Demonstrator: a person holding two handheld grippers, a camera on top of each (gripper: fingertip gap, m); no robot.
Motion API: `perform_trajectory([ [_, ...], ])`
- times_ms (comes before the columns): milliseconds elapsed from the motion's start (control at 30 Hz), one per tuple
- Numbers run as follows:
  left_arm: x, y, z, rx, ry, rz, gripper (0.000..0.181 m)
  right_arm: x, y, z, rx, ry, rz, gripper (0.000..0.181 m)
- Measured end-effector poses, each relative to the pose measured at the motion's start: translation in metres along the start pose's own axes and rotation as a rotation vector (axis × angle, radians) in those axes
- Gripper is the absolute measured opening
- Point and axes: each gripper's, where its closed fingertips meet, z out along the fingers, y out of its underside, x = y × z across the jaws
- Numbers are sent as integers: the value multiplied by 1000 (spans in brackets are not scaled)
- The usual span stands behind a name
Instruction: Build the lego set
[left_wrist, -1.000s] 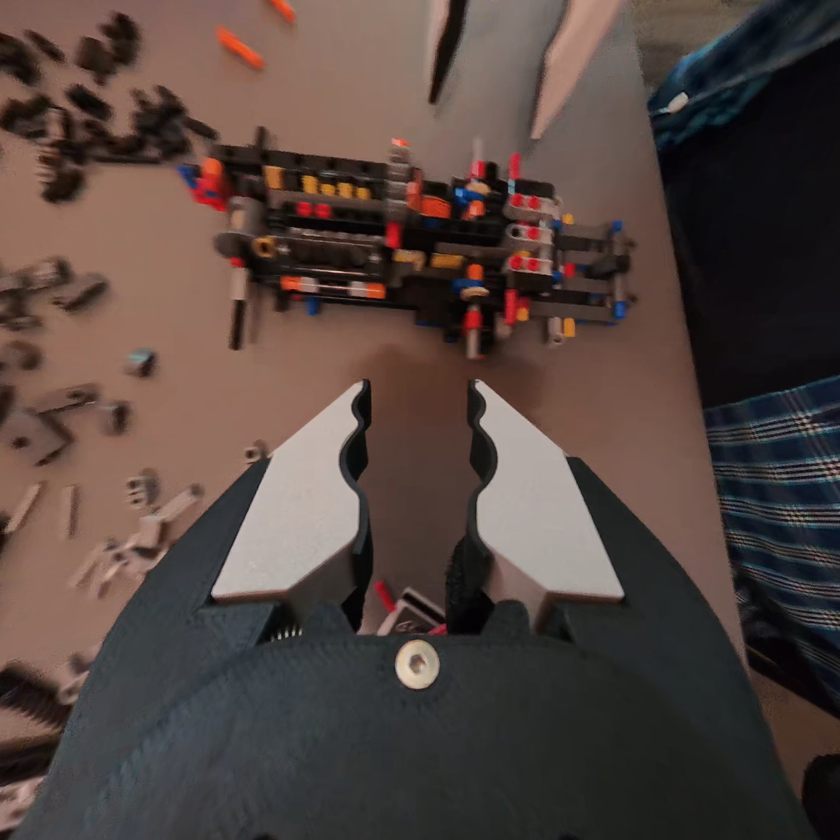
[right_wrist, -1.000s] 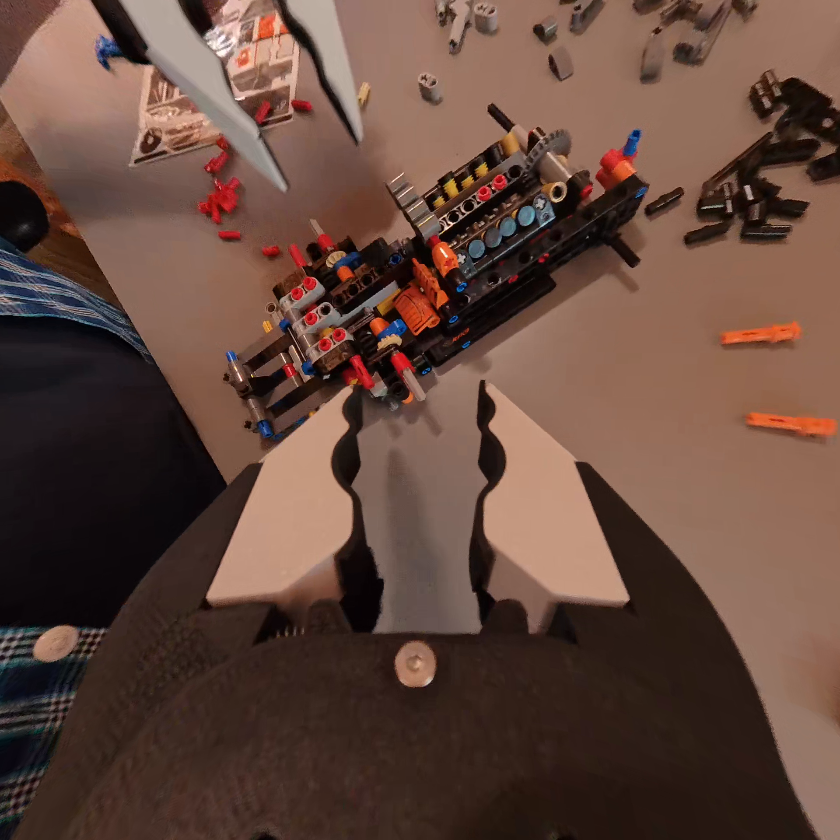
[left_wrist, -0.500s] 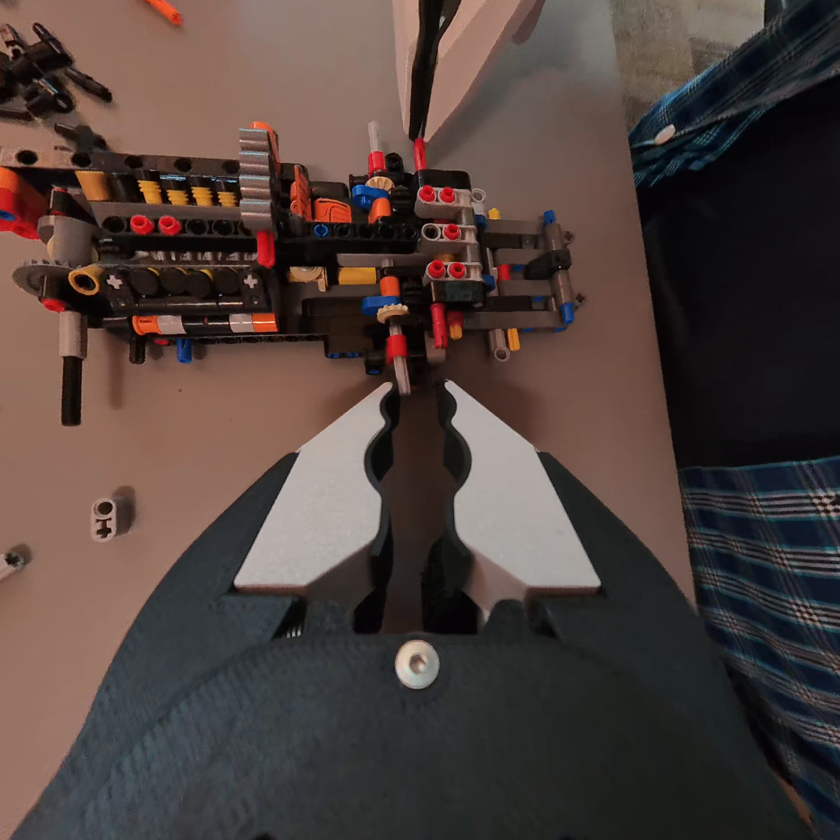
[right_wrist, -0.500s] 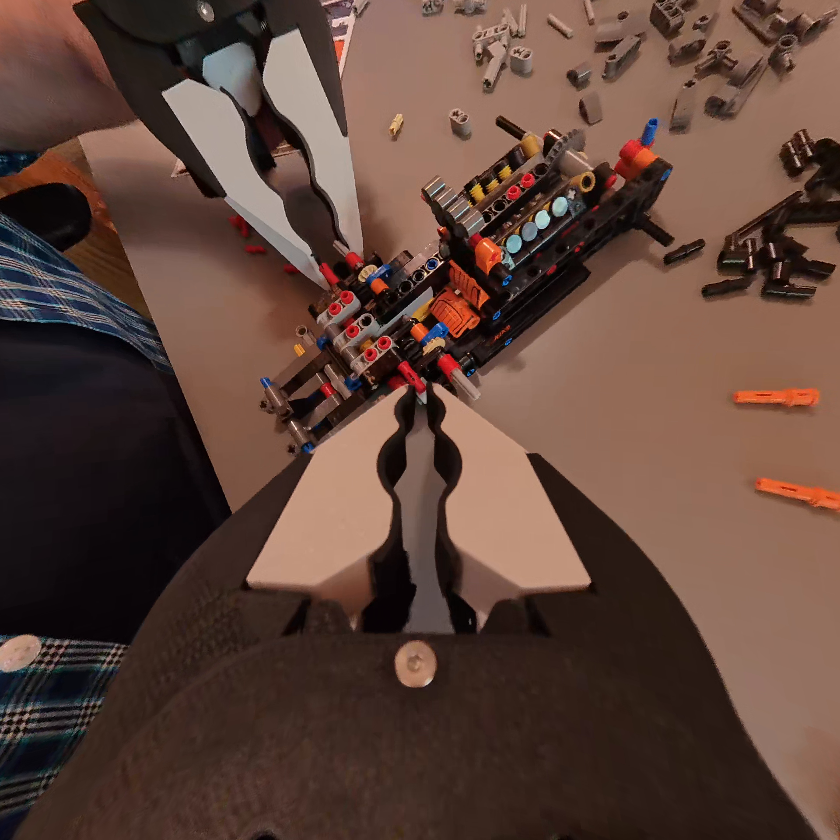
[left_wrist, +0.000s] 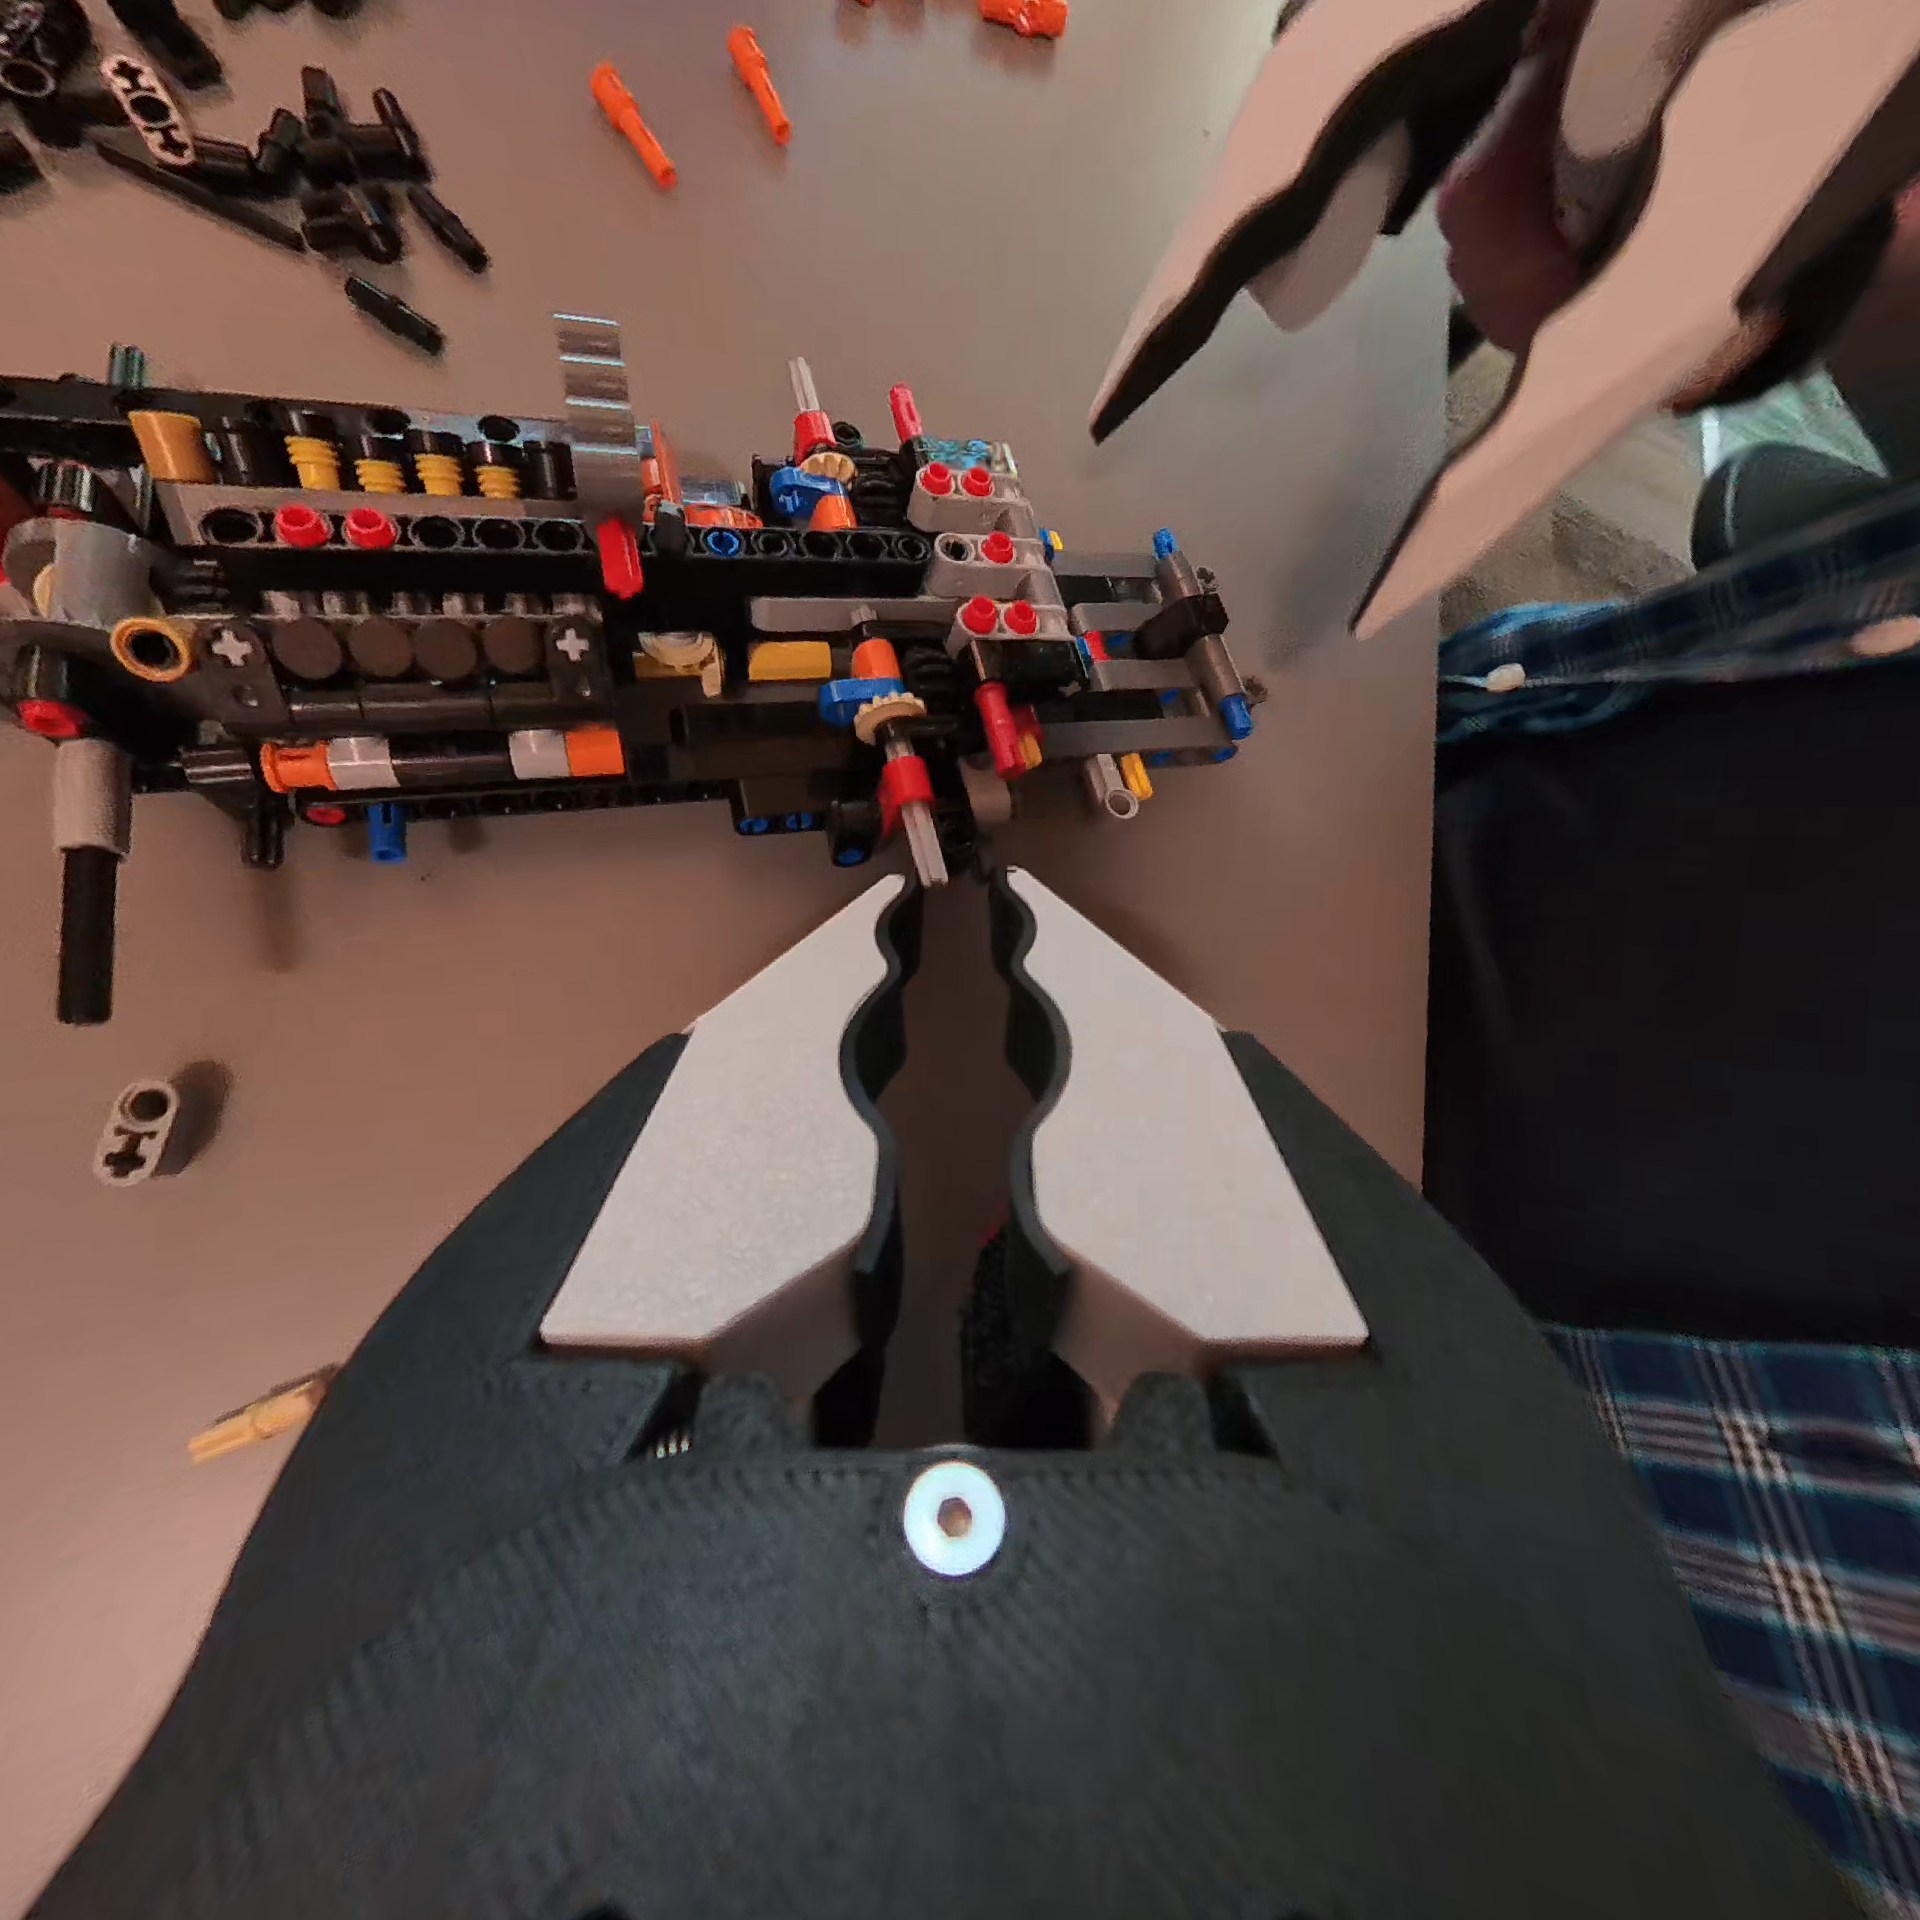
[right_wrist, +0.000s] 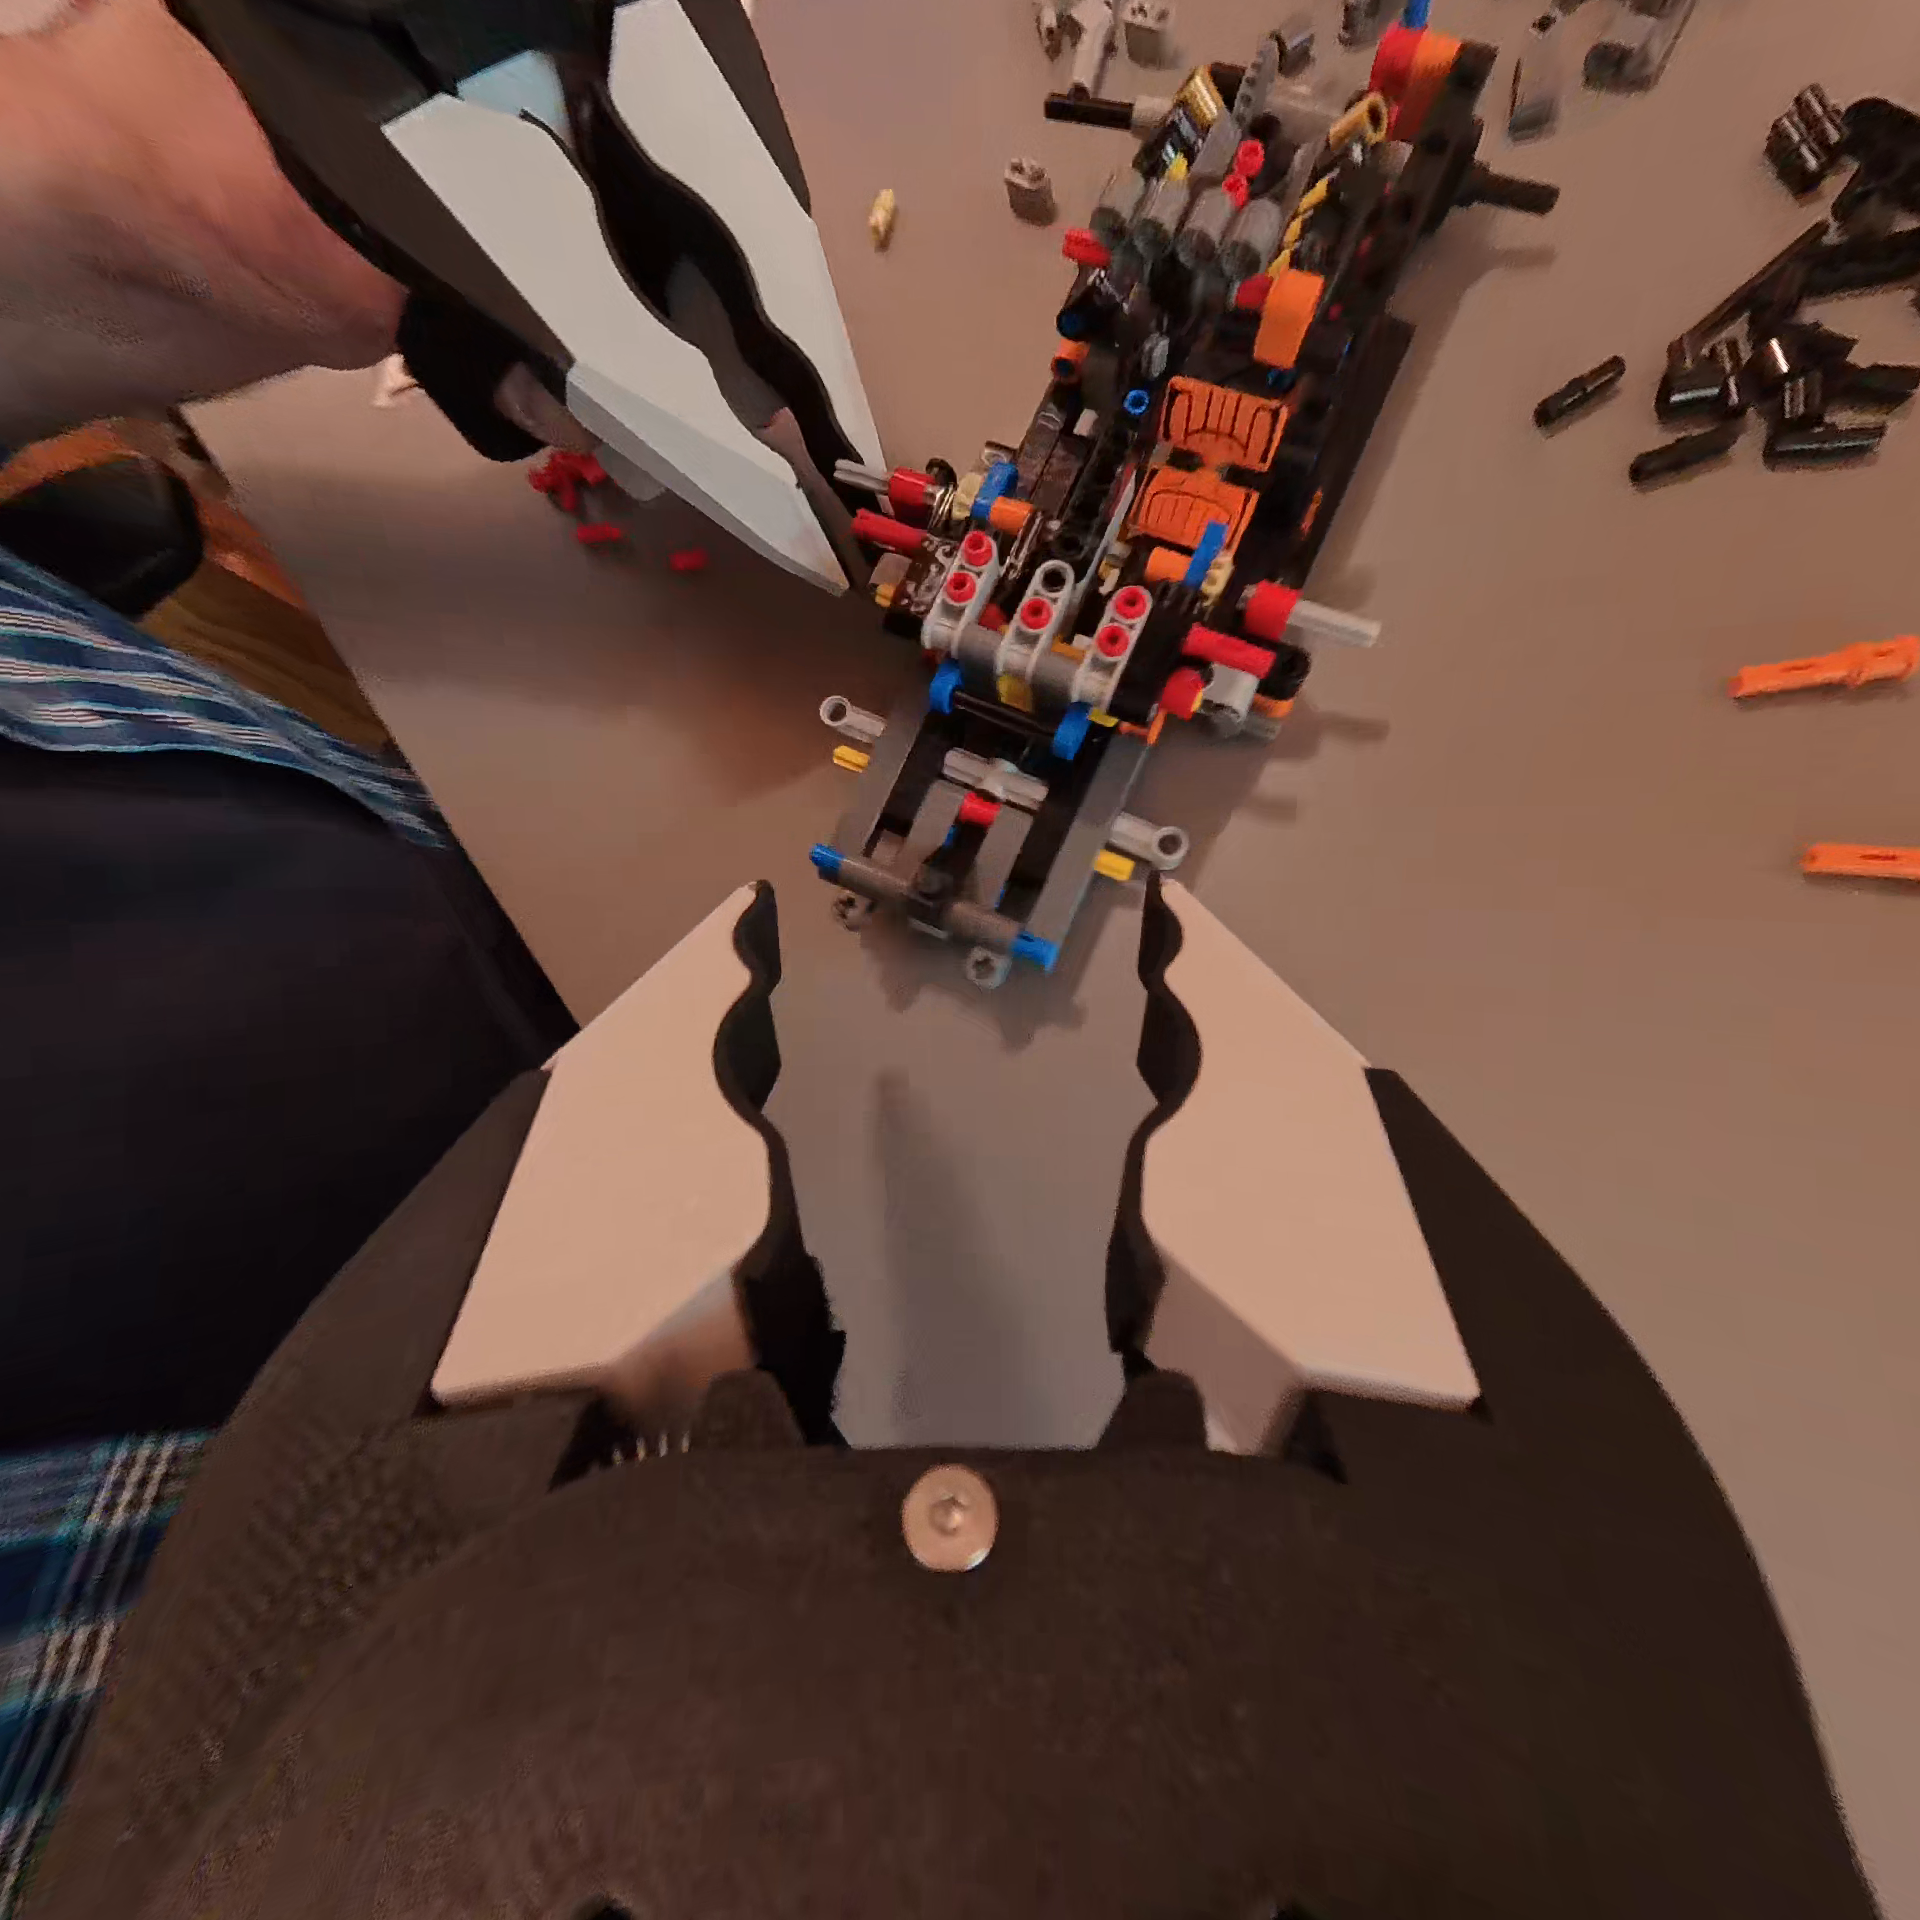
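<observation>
A long lego chassis, black with red, blue, yellow and orange parts, lies on the brown table; it also shows in the right wrist view. My left gripper is nearly closed, its tips pinching the end of a grey axle that sticks out of the chassis side. The right wrist view shows the left gripper at that same axle. My right gripper is open and empty, just short of the chassis's narrow frame end. In the left wrist view it hovers above that end.
Loose black pieces and orange pins lie beyond the chassis. A grey connector and a tan pin lie near my left gripper. Small red pieces lie near the table edge, where a person in a plaid shirt sits.
My right gripper has let go of the chassis side, opened wide and swung round to the chassis's narrow end. My left gripper stays at the grey axle.
</observation>
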Motion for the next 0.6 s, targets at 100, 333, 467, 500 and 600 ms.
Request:
perform_trajectory([
  [100, 3, -1, 8, -3, -36, -26, 13, 2, 6, 12, -19, 75, -8, 82],
  [333, 8, -10, -2, 50, -64, -35, 33, 8, 5, 10, -16, 114, -73, 80],
  [467, -8, -21, -24, 76, -174, 7, 34, 13, 6, 10, -21, 87, -80, 80],
  [500, -14, -24, -28, 76, -213, 24, 34, 12, 9, 13, -33, 74, -86, 81],
  [600, -23, -39, -34, 98, -260, 44, 35, 9, 11, 18, -23, 56, -98, 82],
])
